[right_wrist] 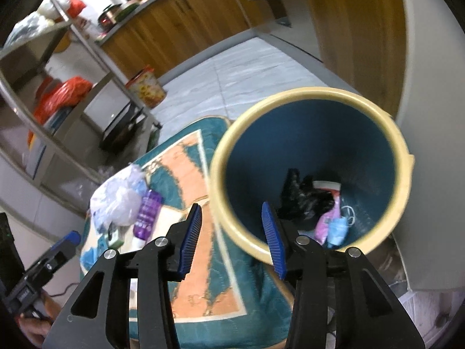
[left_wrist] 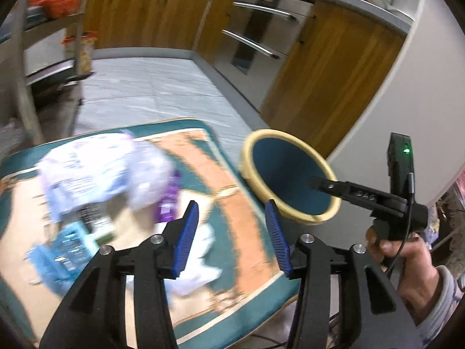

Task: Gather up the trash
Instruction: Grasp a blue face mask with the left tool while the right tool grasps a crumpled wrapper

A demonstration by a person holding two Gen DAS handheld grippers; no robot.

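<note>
Wrappers (right_wrist: pixel 116 203) on the rug (right_wrist: pixel 200 261) look light, crinkly, best pinched at a bunched fold; left gripper (left_wrist: pixel 232 238) and right gripper (right_wrist: pixel 232 238) jaws gape wide, empty, near the bin (right_wrist: pixel 308 96).

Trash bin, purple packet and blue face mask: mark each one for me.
trash bin (right_wrist: pixel 377 110): right wrist view, on its cream rim.
purple packet (right_wrist: pixel 147 213): right wrist view, middle of the wrapper, lying on the rug.
blue face mask (right_wrist: pixel 338 228): right wrist view, mask body inside the bin.
</note>
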